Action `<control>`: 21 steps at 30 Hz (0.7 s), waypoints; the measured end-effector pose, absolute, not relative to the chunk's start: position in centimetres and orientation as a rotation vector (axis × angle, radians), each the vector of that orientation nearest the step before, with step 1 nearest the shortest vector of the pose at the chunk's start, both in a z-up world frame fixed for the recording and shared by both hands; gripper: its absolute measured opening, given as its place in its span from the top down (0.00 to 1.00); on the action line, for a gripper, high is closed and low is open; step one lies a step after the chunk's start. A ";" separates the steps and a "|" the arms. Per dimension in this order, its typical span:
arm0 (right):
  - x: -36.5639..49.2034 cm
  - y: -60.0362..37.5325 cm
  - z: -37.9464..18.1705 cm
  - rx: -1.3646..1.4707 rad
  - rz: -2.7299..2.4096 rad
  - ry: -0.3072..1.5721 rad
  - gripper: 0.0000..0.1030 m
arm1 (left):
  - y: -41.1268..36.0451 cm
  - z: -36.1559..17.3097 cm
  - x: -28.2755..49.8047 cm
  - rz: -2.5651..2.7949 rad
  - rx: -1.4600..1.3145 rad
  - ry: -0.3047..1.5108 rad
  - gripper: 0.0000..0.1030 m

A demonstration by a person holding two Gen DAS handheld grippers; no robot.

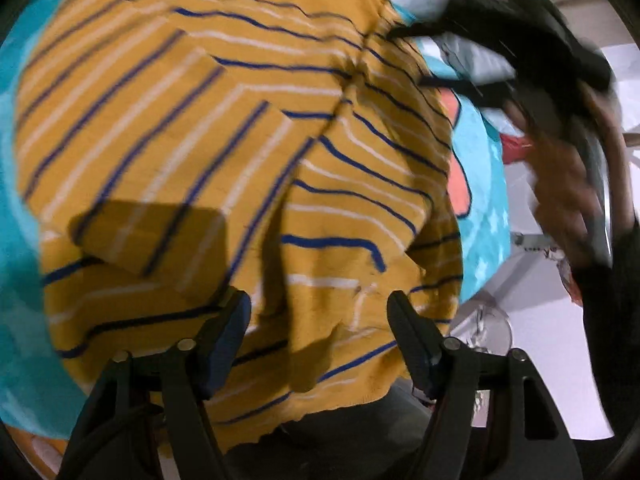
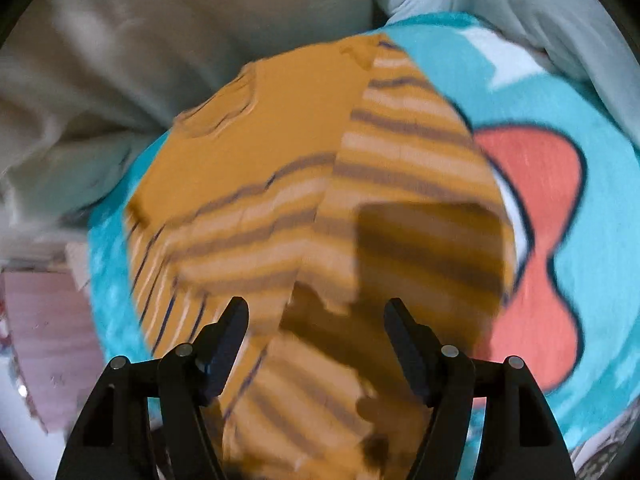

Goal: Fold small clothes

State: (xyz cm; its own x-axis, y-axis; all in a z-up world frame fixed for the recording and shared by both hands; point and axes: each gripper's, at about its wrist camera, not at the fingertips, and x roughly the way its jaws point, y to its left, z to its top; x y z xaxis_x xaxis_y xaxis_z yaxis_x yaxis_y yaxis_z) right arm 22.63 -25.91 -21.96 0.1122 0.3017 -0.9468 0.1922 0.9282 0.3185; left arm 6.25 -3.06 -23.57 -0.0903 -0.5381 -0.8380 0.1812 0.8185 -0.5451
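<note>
Mustard-yellow knit with blue and white stripes, a small garment (image 1: pixel 248 152), spread partly folded over a turquoise blanket (image 1: pixel 480 184) with a coral bow print (image 2: pixel 536 232). Left gripper (image 1: pixel 319 312) pointed down at the near hem, jaws well apart, cloth seen between the fingers but not pinched. Right gripper (image 2: pixel 316 316) likewise over the garment's folded edge (image 2: pixel 312 240), jaws wide apart, nothing clamped. At the right of the left view, the person's blurred hand (image 1: pixel 568 188) on the other tool.

striped shirt (image 1: pixel 224 152) covering teal blanket (image 2: pixel 552 92), crumpled grey bedding (image 2: pixel 120 52) crowding far edge
</note>
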 end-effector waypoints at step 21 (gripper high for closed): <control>25.9 -19.6 -22.5 0.257 0.207 1.539 0.79 | 7.2 -23.2 7.2 -0.423 -0.399 1.589 0.78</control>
State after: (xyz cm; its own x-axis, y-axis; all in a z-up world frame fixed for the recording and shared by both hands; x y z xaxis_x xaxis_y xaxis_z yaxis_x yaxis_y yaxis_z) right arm 25.90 -19.60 -22.50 0.0237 0.2920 -0.9561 0.0286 0.9558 0.2926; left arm 7.16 7.17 -23.25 -0.0589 -0.4964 -0.8661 -0.0003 0.8676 -0.4972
